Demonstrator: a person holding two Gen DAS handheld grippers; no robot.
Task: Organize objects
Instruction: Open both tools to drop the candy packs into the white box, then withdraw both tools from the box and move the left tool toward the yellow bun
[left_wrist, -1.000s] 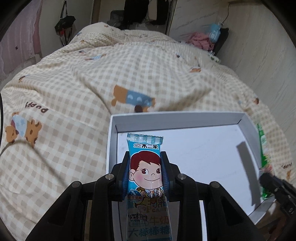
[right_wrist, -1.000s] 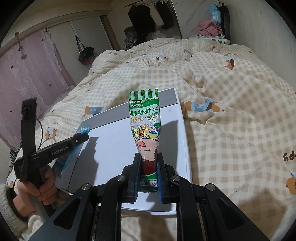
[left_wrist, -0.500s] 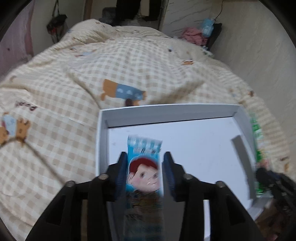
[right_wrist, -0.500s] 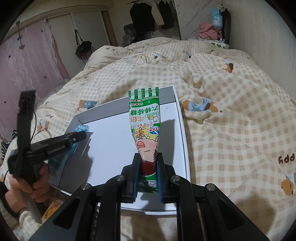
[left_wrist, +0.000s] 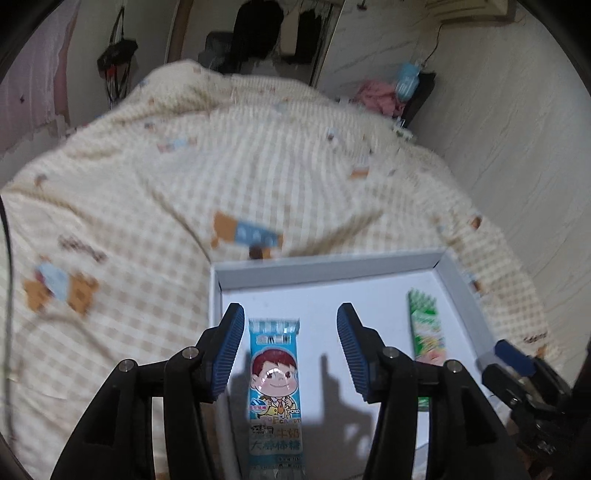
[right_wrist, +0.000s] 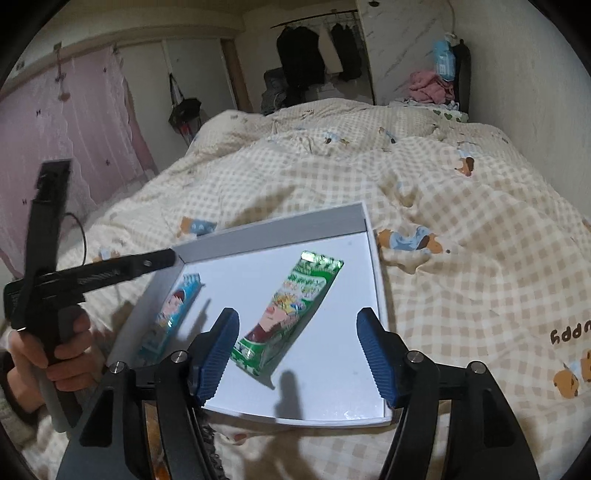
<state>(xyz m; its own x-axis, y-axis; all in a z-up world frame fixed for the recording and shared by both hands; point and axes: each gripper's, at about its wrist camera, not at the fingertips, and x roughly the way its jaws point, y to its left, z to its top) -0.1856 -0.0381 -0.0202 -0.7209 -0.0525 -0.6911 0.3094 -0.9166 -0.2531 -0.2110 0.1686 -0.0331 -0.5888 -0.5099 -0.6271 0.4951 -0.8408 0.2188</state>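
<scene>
A shallow white box (left_wrist: 325, 269) (right_wrist: 280, 229) lies on the checked bedspread. The blue candy packet (left_wrist: 275, 384) (right_wrist: 170, 314) lies flat along the box's left side. It sits between and below the fingers of my left gripper (left_wrist: 290, 347), whose jaws are opening and do not touch it. The green candy packet (right_wrist: 288, 314) (left_wrist: 426, 332) lies slanted on the box floor. My right gripper (right_wrist: 295, 354) hovers just behind it, its jaws opening with nothing pressed between them. A hand (right_wrist: 55, 350) holds the left gripper's handle in the right wrist view.
The cream checked bedspread (right_wrist: 461, 221) with bear prints surrounds the box. A pink curtain (right_wrist: 74, 129) hangs on the left, dark clothes (right_wrist: 303, 51) hang at the back, and a pale wall (left_wrist: 517, 129) runs along the right of the bed.
Both grippers let go: the blue packet now lies on the box's left side and the green one dropped flat and slanted. The left gripper rose a little.
</scene>
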